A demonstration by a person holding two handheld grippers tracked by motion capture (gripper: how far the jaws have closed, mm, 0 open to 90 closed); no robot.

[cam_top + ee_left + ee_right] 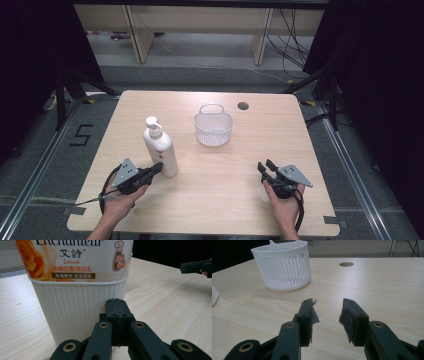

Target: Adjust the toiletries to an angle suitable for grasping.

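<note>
My left claw [116,305] was pressed together, empty, its tip at the base of the upright pump bottle [161,147]. My right claw [328,315], spread, rested well right of the bottle. Nothing was grasped; the basket [214,129] beyond the bottle stood empty, so I judged all the work remained.

Lotion bottle [80,290] top cut off, basket [283,267] handle cropped, label print perhaps unreadable

We see a white slatted basket [213,127] standing upright on the far middle of the light wooden bench [225,175], its handle loop toward the back. Just beside it, to the right, a round cable hole [243,106] is cut into the benchtop.
</note>
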